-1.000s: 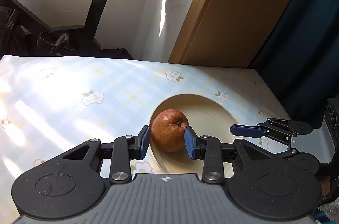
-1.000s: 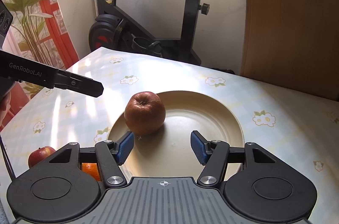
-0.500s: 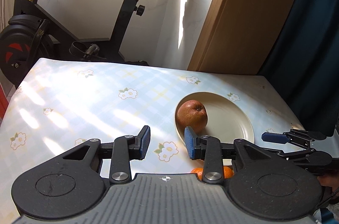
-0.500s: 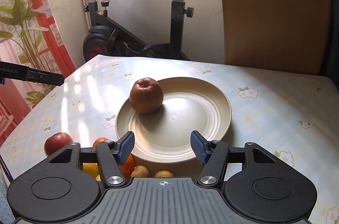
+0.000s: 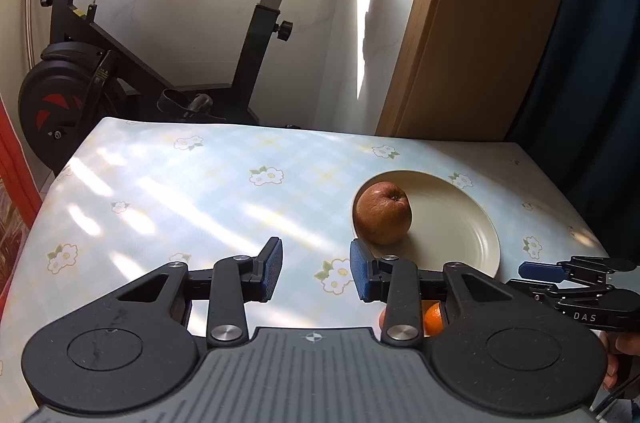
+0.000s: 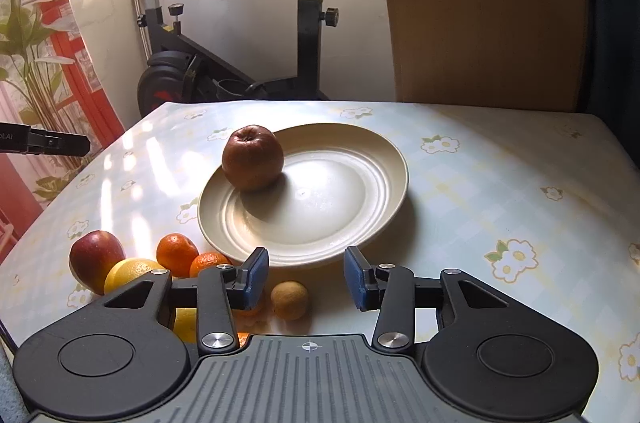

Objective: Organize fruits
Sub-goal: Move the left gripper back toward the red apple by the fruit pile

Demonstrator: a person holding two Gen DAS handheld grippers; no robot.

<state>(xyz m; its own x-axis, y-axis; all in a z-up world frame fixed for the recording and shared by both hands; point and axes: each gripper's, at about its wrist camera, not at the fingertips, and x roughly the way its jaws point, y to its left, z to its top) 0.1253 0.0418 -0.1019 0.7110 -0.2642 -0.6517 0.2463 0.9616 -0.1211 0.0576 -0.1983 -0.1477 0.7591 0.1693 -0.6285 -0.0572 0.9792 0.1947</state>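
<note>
**Mostly hidden fruit pile, one apple on plate**

Only one fruit sits on the cream plate (image 6: pixel 352 183): a brown-red apple (image 6: pixel 253 158), upright, stem dimple up, at the plate's left rim in the right wrist view. Left wrist view shows the same apple (image 5: pixel 383 212) at the plate's (image 5: pixel 460 223) left edge, right of frame centre.

Left gripper (image 5: pixel 316 269): jaws apart, nothing between the blue pads, only tablecloth (image 5: pixel 180 191) showing through the gap. Its frame hides most of the lower picture; a sliver of orange fruit (image 5: pixel 433 317) peeks out behind the right finger linkage, rest covered.

Right gripper (image 6: pixel 306 277): jaws have just been closing, but a clear gap remains and nothing is between the pads. It hangs over the plate's near rim. From the left wrist view it is seen (image 5: pixel 538 269) at lower right, side-on, so jaw gap unreadable there. A bit of the person's hand (image 5: pixel 618 355) is cut off at the right edge.

Loose fruit lies lower left in the right wrist view, off the plate: red apple (image 6: pixel 95 255), lemon (image 6: pixel 128 273) partly behind the gripper, two tangerines (image 6: pixel 176 253) touching each other, a small tan round fruit (image 6: pixel 289 300) just beside the plate rim, type unclear. More yellow and orange bits under the gripper body, count hard to tell.

Exercise bike (image 6: pixel 240 35) stands behind the table.
</note>
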